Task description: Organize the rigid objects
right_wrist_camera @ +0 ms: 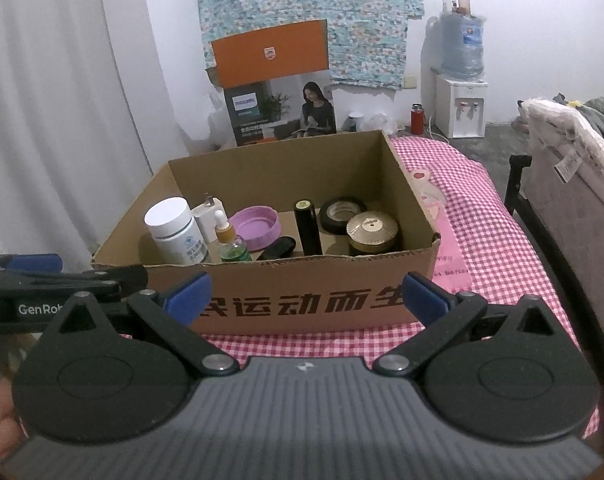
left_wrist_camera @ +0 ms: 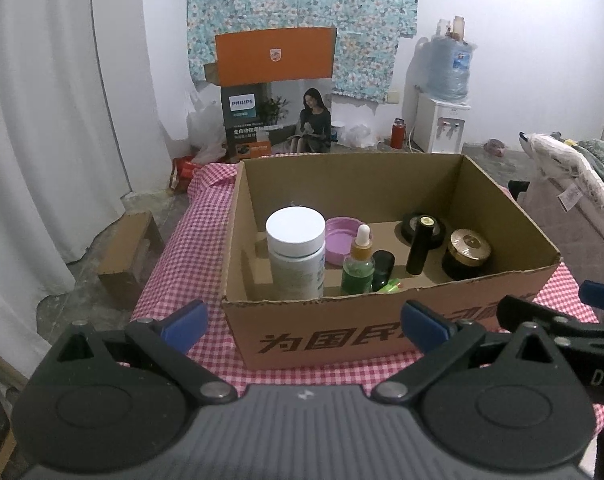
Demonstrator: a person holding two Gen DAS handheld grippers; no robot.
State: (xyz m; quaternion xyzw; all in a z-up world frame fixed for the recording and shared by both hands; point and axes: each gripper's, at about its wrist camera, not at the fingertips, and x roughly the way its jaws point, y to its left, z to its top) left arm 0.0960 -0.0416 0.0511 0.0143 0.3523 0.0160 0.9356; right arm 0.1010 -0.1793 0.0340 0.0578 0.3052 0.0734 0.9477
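An open cardboard box (left_wrist_camera: pixel 382 336) (right_wrist_camera: pixel 310 300) stands on the red checked cloth. Inside are a white pill bottle (left_wrist_camera: pixel 295 254) (right_wrist_camera: pixel 175 232), a green dropper bottle (left_wrist_camera: pixel 358 266) (right_wrist_camera: pixel 231 246), a pink lid (left_wrist_camera: pixel 342 240) (right_wrist_camera: pixel 257 226), a black tube (left_wrist_camera: pixel 420 244) (right_wrist_camera: pixel 308 228), a gold-topped jar (left_wrist_camera: pixel 468 252) (right_wrist_camera: pixel 372 234) and a tape roll (left_wrist_camera: pixel 410 226) (right_wrist_camera: pixel 342 214). My left gripper (left_wrist_camera: pixel 304 324) is open before the box's near wall, holding nothing. My right gripper (right_wrist_camera: pixel 308 296) is likewise open and empty. Each gripper shows at the edge of the other's view.
The checked cloth (right_wrist_camera: pixel 502 240) extends right of the box, with a pink packet (right_wrist_camera: pixel 430 192) on it. A Philips carton (left_wrist_camera: pixel 275 92), water dispenser (left_wrist_camera: pixel 442 120) and red flask (left_wrist_camera: pixel 398 133) stand by the far wall. A padded bed edge (right_wrist_camera: pixel 574 184) lies right.
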